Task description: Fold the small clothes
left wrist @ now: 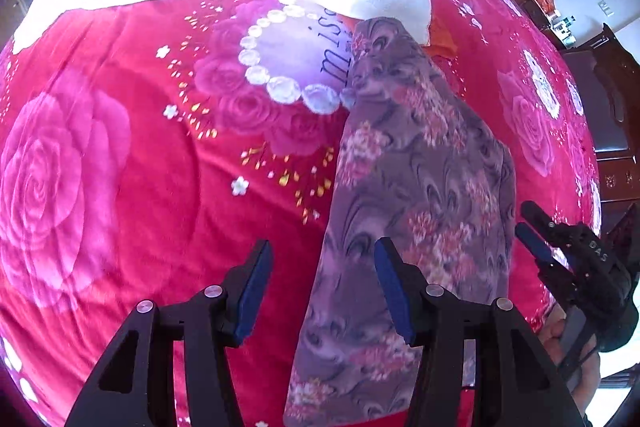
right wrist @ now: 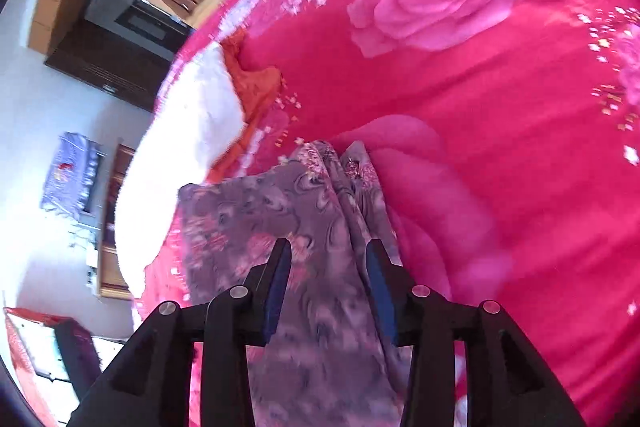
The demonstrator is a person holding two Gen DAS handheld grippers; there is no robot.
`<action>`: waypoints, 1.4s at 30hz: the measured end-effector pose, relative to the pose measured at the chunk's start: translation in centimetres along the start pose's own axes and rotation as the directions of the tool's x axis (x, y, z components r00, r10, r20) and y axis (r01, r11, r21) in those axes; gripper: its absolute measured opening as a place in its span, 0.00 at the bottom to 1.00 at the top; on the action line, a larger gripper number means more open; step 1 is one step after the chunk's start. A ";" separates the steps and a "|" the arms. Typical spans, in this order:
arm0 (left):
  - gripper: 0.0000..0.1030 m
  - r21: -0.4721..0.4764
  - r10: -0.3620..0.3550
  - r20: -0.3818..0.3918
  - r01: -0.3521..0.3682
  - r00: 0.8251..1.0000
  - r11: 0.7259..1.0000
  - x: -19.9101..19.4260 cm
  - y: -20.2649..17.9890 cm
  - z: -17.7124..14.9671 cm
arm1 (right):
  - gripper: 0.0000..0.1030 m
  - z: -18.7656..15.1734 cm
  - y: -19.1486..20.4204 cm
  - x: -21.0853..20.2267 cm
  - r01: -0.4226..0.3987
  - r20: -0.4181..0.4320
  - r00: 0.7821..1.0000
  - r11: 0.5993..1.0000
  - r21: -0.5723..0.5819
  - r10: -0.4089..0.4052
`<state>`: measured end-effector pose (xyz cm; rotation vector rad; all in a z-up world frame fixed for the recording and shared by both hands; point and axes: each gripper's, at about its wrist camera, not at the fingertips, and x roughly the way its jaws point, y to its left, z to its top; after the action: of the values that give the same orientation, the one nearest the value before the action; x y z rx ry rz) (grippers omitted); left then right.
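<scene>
Left wrist view showed the left hand-held gripper hanging open and empty, one pad over the purple floral garment and the other over the red rose blanket covering the bed. In the right wrist view, the right hand-held gripper stood partly open above the same garment, its pads clear of the cloth and gripping nothing. The garment lay as a long narrow strip near the bed's edge. A grab from here could pinch the plush blanket along with the thin fabric, or drag the strip askew off that edge.
</scene>
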<state>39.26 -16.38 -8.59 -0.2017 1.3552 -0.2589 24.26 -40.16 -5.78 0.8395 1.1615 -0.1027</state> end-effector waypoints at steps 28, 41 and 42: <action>0.63 -0.020 -0.014 0.035 0.015 0.999 1.000 5.2 -0.1 -2.5 | 0.21 -4.9 0.1 -1.6 0.100 0.048 0.995 0.961 -0.259 -0.090; 0.65 0.083 0.103 -0.021 -0.101 0.995 0.991 4.7 -1.4 -8.1 | 0.31 -12.2 -0.3 -5.5 0.031 0.006 1.000 0.954 -0.298 -0.031; 0.65 0.086 0.109 -0.022 -0.107 0.994 0.991 4.7 -1.5 -8.4 | 0.33 -12.6 -0.6 -5.4 0.045 0.002 0.999 0.952 -0.304 -0.046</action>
<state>31.87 -19.13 -14.30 -0.0533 1.3743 -0.2285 11.98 -34.47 -3.28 0.5400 1.1660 0.0408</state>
